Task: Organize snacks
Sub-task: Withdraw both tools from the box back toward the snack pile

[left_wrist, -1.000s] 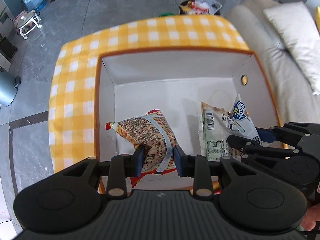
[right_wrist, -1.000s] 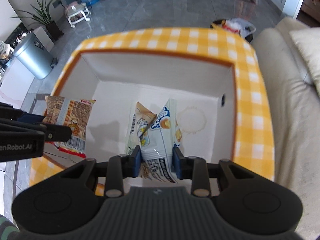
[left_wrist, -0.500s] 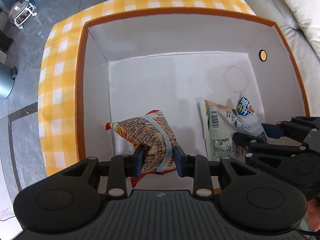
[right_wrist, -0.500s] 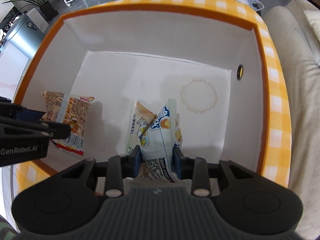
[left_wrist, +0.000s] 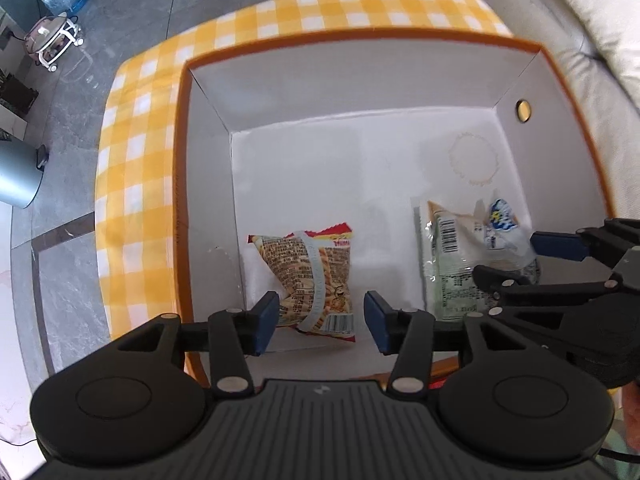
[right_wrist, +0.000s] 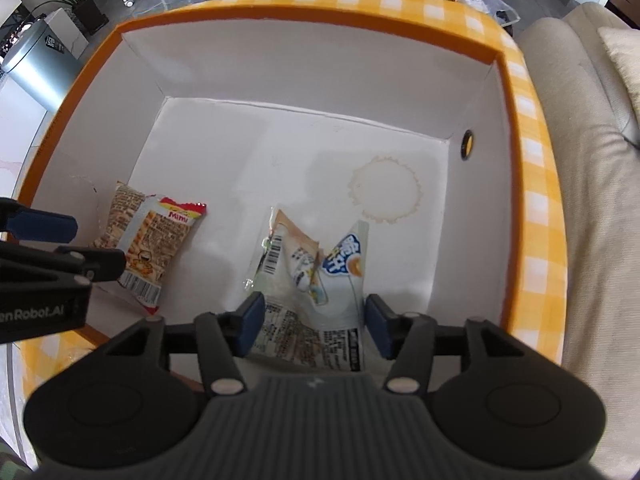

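Both grippers, left (left_wrist: 320, 316) and right (right_wrist: 314, 322), previously clamped on snack packets, were opening; Mimi packet (left_wrist: 312, 280) and pale packets (right_wrist: 316, 280) lay released inside the box (right_wrist: 280, 92).

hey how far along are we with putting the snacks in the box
Done: the orange Mimi snack packet and the two pale packets lie on the floor of the white box. In hand: nothing; the left tool and right tool are opening, pads clear of them. Left: no other snacks show.

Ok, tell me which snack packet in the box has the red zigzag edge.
The orange Mimi packet, lying by the box's left wall. The other two packets are pale white and blue, with no red.
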{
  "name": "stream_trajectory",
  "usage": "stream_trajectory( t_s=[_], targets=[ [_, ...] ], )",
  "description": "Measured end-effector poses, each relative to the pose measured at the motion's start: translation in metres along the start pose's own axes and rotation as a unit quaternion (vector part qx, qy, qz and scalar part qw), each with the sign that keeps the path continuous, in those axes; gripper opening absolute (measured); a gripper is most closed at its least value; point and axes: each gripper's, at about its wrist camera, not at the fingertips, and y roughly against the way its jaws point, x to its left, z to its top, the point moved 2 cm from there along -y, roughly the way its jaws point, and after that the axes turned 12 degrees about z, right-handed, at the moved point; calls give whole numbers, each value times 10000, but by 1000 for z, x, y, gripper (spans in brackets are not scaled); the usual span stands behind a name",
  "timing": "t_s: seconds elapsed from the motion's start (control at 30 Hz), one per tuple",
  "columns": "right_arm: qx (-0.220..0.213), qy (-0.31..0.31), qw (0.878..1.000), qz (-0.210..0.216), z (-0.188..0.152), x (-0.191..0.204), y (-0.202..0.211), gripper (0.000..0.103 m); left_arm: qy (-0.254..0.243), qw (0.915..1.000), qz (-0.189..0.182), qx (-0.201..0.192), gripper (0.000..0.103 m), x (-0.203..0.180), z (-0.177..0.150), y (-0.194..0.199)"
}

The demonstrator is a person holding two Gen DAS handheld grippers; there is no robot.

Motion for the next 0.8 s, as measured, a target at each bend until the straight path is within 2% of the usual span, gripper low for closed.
stream_trajectory(
  t_s=[0.17, 0.4, 0.6, 0.8],
  targets=[
    [-252, 55, 9996, -101, -3, 6, 22, 64, 12, 9994, 20, -355, 58, 6, -5, 29],
    [-720, 120, 9972, -139, -18, 18, 67, 66, 92, 9959, 144, -885, 58, 12, -22, 81],
    [-1024, 59, 9947, 20, -49, 28, 106, 69, 43, 9931, 201, -1154, 59, 12, -51, 115],
    [-1204, -70, 9921, 344, -93, 38, 129, 69, -82, 9920, 238, -1236, 61, 8, -93, 133]
  ],
)
